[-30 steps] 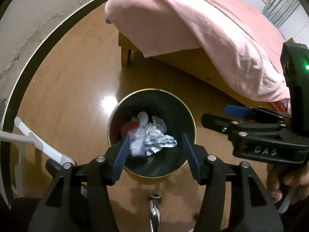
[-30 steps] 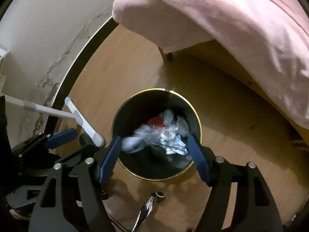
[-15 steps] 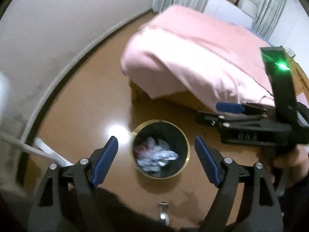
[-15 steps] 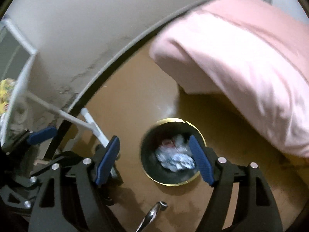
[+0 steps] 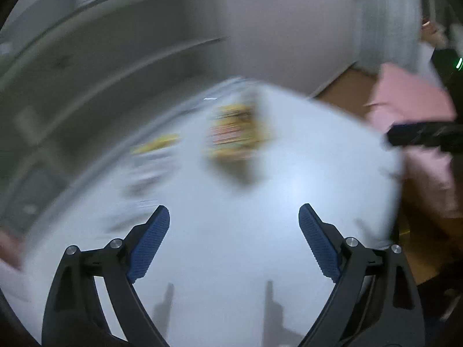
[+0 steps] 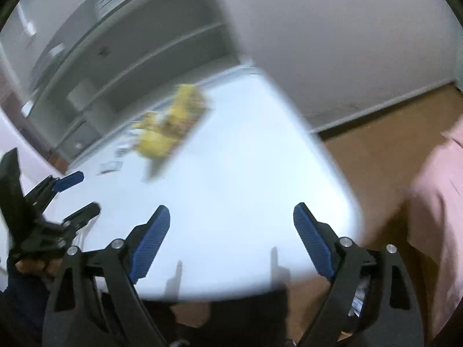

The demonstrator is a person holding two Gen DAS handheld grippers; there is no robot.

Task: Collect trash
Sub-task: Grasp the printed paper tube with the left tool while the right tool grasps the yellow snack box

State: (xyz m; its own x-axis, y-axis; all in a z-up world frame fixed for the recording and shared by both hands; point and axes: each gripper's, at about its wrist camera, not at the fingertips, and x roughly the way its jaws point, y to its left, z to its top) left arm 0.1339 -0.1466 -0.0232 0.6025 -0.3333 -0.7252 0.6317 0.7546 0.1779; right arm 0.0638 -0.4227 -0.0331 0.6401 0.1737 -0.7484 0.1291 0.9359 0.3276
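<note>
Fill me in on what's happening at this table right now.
A person is clearing trash with a hand-held gripper in each hand. Both the left gripper and the right gripper hang over the white table, jaws opening with nothing between them. Blurred yellow wrappers and some small scraps lie toward the table's far side, not yet picked up. The pictures are too smeared to say exactly what the litter is.

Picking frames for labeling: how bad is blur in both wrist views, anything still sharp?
Left wrist: heavy motion smear over the white table and yellow packets; only the left gripper, jaws opening and empty, is sharp. Right wrist: same smear; right gripper, opening and empty, crisp; finger shadows fall on the table.
</note>
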